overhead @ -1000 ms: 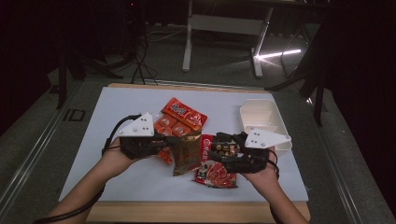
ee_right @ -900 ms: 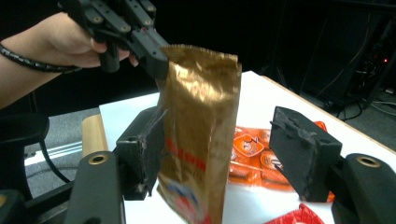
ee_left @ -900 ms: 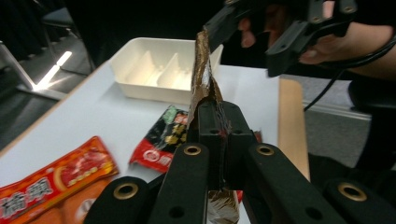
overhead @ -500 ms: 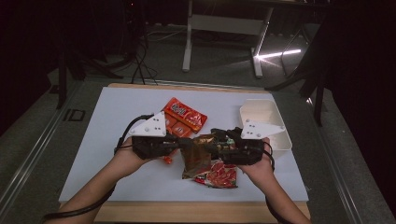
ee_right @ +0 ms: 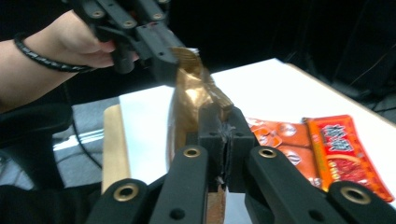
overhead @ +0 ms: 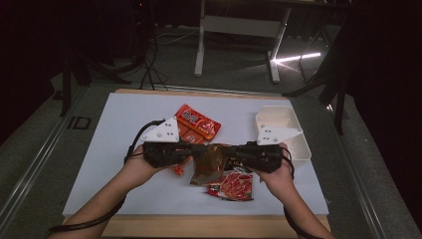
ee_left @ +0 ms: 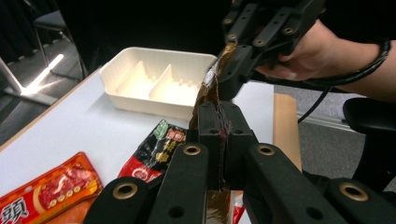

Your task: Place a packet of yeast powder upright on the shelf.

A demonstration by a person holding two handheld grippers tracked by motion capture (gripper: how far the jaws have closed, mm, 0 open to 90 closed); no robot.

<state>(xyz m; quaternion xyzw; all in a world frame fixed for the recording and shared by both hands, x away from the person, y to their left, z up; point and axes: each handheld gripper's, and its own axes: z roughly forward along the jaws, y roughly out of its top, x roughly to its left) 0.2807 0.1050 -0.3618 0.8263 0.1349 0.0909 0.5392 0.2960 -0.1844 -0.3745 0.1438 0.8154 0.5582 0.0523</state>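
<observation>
A brown-gold snack packet (overhead: 208, 167) hangs above the white table (overhead: 114, 129) between my two grippers. My left gripper (overhead: 193, 152) is shut on its left edge. My right gripper (overhead: 230, 153) has just been closing and now pinches the right edge. In the left gripper view my jaws (ee_left: 219, 128) clamp the packet (ee_left: 212, 86), with the right gripper (ee_left: 240, 63) gripping it farther off. The right gripper view has my jaws (ee_right: 219, 135) shut on the packet (ee_right: 191, 95) and the left gripper (ee_right: 156, 49) holding its far corner.
Red snack packets (overhead: 198, 124) lie behind the grippers, and a red-and-black one (overhead: 233, 185) lies below the held packet. A white divided tray (overhead: 293, 144) stands at the right. The table's wooden front edge (overhead: 199, 226) is near the forearms.
The two grippers have come together over the middle of the table. The right gripper's jaws have closed on the brown packet that the left gripper holds.
</observation>
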